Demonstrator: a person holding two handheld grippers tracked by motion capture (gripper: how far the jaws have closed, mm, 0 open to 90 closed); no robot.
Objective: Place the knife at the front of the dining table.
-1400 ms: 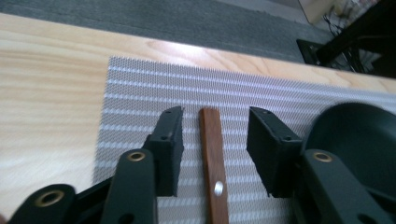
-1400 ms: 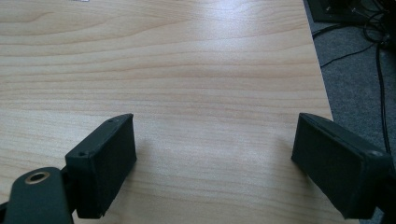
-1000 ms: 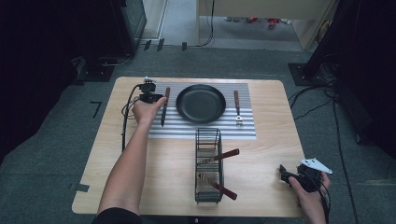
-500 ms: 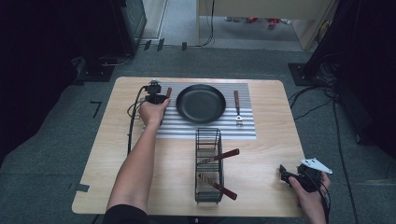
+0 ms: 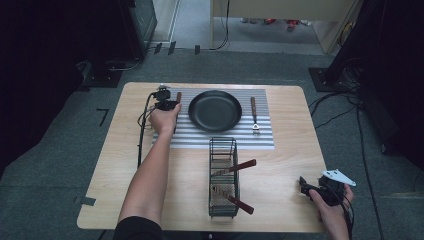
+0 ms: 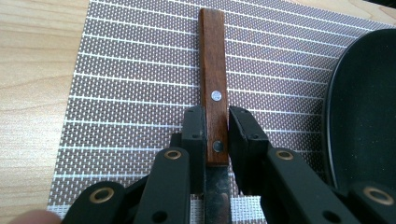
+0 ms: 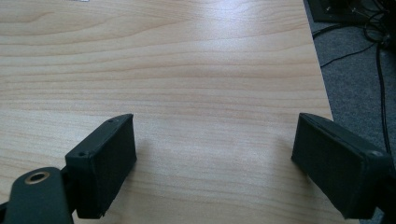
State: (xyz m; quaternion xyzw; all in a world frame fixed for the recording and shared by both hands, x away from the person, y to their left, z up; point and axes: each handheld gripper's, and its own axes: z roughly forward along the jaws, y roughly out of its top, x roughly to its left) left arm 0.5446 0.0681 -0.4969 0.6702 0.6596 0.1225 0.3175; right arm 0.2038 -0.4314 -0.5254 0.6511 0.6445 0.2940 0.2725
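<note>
A knife with a brown wooden handle [image 6: 214, 70] lies on the striped grey placemat [image 6: 130, 84], left of the black pan [image 5: 215, 110]. My left gripper [image 6: 215, 122] is shut on the handle's near end, with the blade running back under the jaws. In the high view the left gripper [image 5: 167, 102] sits at the mat's far left corner, and the knife's handle tip [image 5: 178, 95] pokes out beside it. Down at the table's near right corner, my right gripper [image 5: 302, 184] is open, its jaws [image 7: 215, 158] wide apart over bare wood.
A fork [image 5: 254, 114] with a wooden handle lies on the mat right of the pan. A black wire basket [image 5: 223, 175] holding wooden-handled utensils stands in the middle, near the front. The pan's rim [image 6: 369, 102] is close to the right of the left gripper.
The left hand and gripper have shifted right, from beside the knife to over it, and the hand now covers the blade. The right gripper has stayed put.
</note>
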